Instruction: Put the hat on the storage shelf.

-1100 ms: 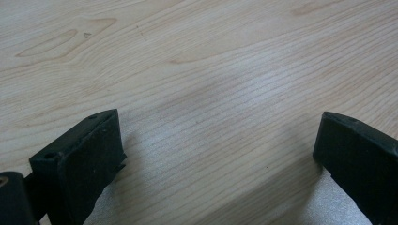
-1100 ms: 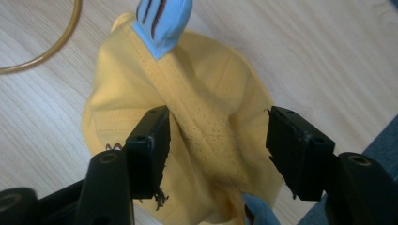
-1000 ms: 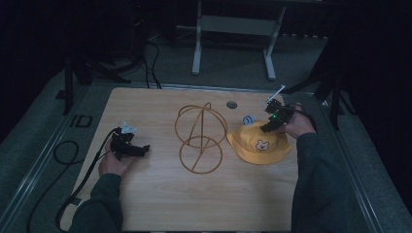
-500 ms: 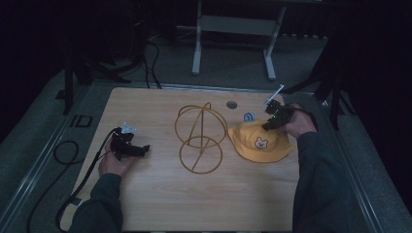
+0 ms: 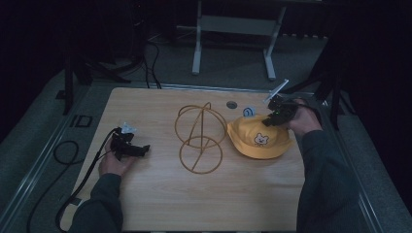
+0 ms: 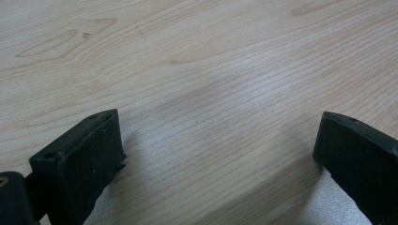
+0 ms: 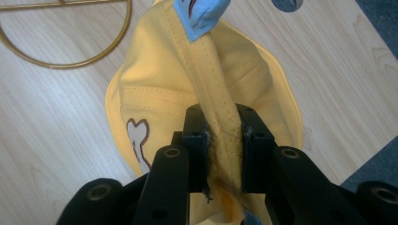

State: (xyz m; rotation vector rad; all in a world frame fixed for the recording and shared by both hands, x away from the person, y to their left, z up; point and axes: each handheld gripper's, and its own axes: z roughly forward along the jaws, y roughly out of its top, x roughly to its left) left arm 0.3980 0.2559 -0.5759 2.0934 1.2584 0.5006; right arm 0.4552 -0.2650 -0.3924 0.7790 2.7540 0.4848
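Since before, right gripper (image 7: 224,136) nudged rightward, pinching yellow hat (image 5: 260,138) (left gripper (image 6: 216,154) agape).

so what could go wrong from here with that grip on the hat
The right gripper is shut on a thin pinched fold of the yellow hat, so the fabric may slip out when lifted. The gold wire stand sits close beside the hat, and a swinging brim could snag or tip it. The left gripper rests open on the table, too far off to steady the stand.
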